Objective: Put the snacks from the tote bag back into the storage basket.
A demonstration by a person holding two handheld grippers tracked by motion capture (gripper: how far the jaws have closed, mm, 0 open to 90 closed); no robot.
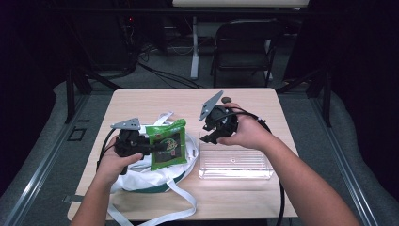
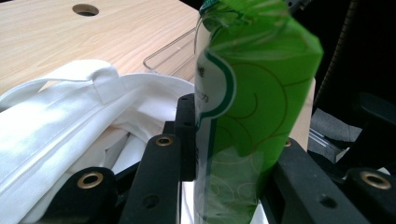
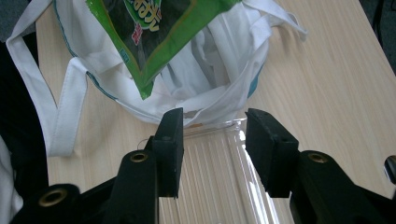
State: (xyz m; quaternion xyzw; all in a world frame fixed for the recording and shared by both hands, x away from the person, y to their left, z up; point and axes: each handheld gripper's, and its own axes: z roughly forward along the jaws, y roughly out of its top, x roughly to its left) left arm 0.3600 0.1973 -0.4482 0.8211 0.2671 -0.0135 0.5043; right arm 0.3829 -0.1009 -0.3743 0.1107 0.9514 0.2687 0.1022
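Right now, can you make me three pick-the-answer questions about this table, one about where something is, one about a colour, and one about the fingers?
1. Where is the clear tray?
A. right of the white bag
B. inside the bag
C. on the chair

2. What colour is the snack packet?
A. red
B. green
C. blue

3. What are the left gripper's fingers doing?
A. hanging open
B. pinching the packet
C. gripping the tray

Answers:
1 A, the high view shows the tray beside the bag.
2 B, its wrapper is bright green.
3 B, the packet sits squeezed between them.
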